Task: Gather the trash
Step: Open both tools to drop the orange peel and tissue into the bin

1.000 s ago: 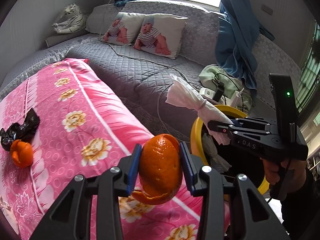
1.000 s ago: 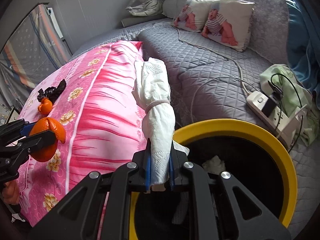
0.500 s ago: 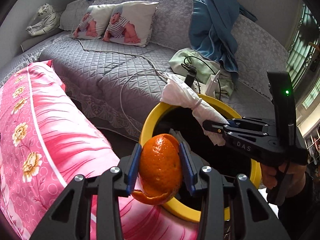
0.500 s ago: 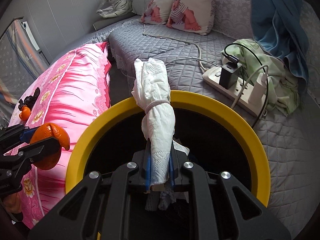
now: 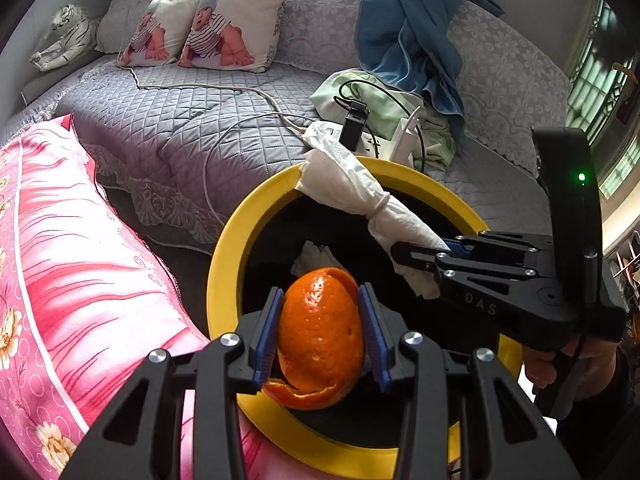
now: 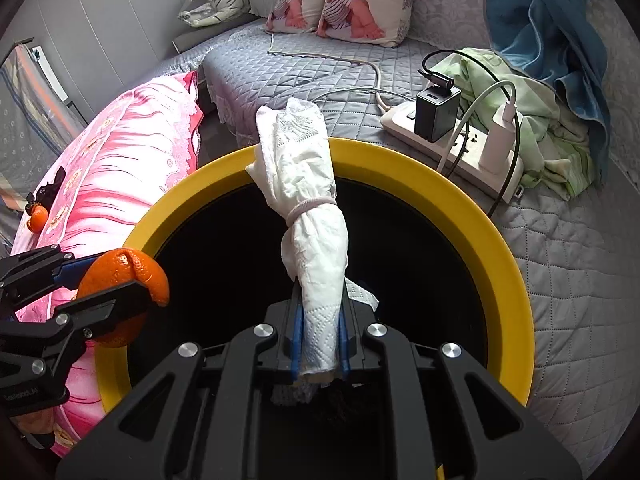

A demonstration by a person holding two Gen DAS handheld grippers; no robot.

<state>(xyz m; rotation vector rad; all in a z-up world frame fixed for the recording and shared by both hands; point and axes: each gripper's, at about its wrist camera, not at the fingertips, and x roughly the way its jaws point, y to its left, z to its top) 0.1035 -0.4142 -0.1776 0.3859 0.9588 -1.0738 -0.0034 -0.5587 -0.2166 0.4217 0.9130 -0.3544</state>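
Orange peel (image 5: 320, 332) clamped between the left gripper (image 5: 322, 334) pads, tied tissue wad (image 6: 308, 216) pinched in the nearly closed right gripper (image 6: 319, 340); both now hang over the black mouth of the yellow-rimmed bin (image 6: 472, 200). A second ago the peel was over the pink quilt (image 5: 80, 264) with the bin off to its right; both hands have since swung across and dipped. Reads as ready to drop; another peel and a black wrapper (image 6: 44, 196) remain on the quilt, far left of the right gripper.

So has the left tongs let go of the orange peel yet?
No, the left tongs clamp the orange peel between both blue pads above the yellow bin.
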